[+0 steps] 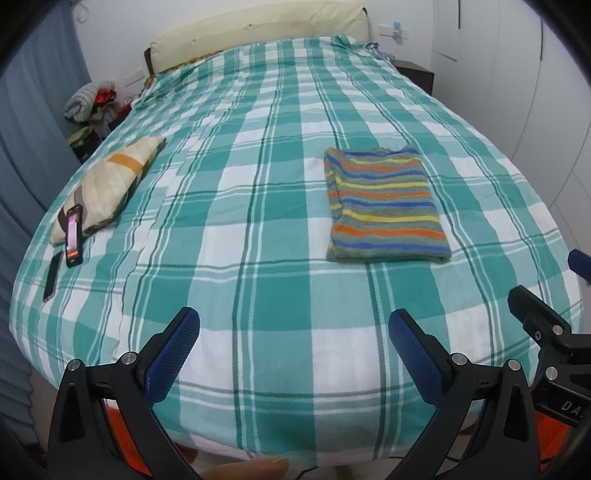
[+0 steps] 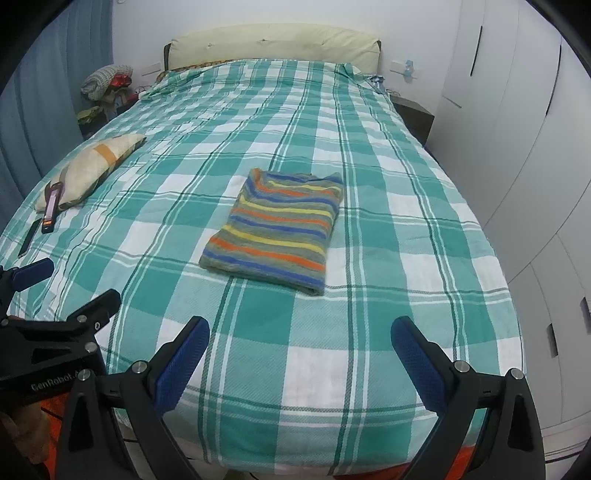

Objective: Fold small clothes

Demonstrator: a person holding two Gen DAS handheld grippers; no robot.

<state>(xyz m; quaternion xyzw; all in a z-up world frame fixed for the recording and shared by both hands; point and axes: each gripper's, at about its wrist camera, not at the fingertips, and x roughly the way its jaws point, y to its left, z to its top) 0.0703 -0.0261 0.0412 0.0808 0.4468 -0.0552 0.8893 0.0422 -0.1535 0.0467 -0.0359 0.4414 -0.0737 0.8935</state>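
I hold 2 grippers side by side at the near edge of the bed. My left gripper (image 1: pixel 293 325) sits at the bottom of the left wrist view with its 2 blue-padded fingers (image 1: pixel 173 354) spread wide apart and nothing between them. My right gripper (image 2: pixel 299 332) sits at the bottom of the right wrist view in the same condition: fingers spread wide, nothing held. Neither gripper touches the garment.

The striped garment (image 1: pixel 384 203) lies folded into a flat rectangle on the checked blanket (image 1: pixel 258 184). In the left wrist view it occupies the centre right of the frame; in the right wrist view it (image 2: pixel 277 229) occupies the centre, slightly turned. Its stripes are orange, yellow, blue and grey. It is well apart from both grippers.

At the left of both frames a small beige pillow (image 1: pixel 107 184) rests on the blanket. A phone with a lit screen (image 1: pixel 73 236) leans against the near end of the pillow, and a dark flat device (image 1: pixel 51 275) lies just beside it on the blanket.

A cream headboard (image 1: pixel 266 33) stands at the top of the frame. White wardrobe doors (image 2: pixel 517 129) fill the right side of the right wrist view.
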